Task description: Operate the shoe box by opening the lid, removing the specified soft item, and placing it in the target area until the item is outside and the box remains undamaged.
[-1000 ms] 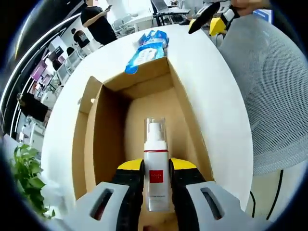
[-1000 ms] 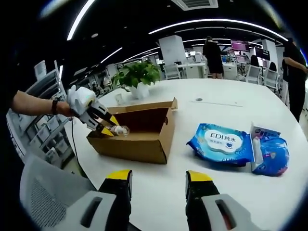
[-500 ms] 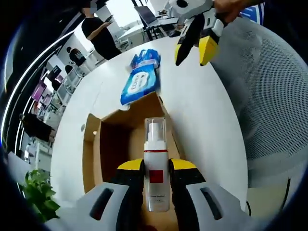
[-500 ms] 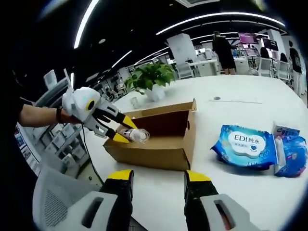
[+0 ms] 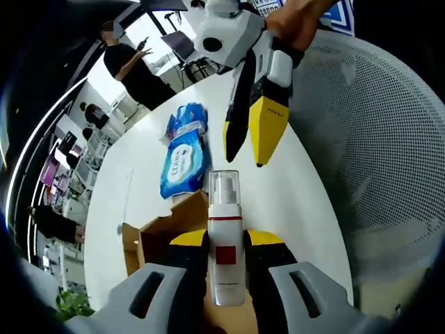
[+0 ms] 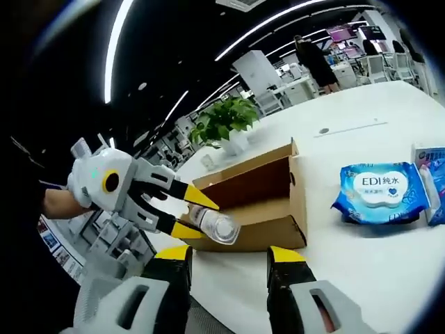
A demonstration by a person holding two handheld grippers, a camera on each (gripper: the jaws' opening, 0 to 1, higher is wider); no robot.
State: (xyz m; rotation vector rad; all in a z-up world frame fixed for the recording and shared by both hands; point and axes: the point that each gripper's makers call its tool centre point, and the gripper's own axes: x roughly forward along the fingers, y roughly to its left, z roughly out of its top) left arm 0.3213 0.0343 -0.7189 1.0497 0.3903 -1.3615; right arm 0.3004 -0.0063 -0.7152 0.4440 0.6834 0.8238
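Lifted clear of the brown cardboard box [image 6: 261, 209], the smooth white pump bottle [image 5: 226, 240] stays clamped in the left gripper [image 5: 226, 243]; the right gripper [image 6: 226, 261], at 6 o'clock, gapes empty.

White round tabletop [image 6: 389, 257] seen under everything; potted green plant [image 6: 227, 120] set at its far side; grey mesh chair back [image 5: 375, 139] seen beside tabletop edge; person in dark clothes [image 5: 132, 66] standing in background; another person [image 6: 314, 59] standing among office desks; ceiling light strips [image 6: 122, 35] seen overhead.
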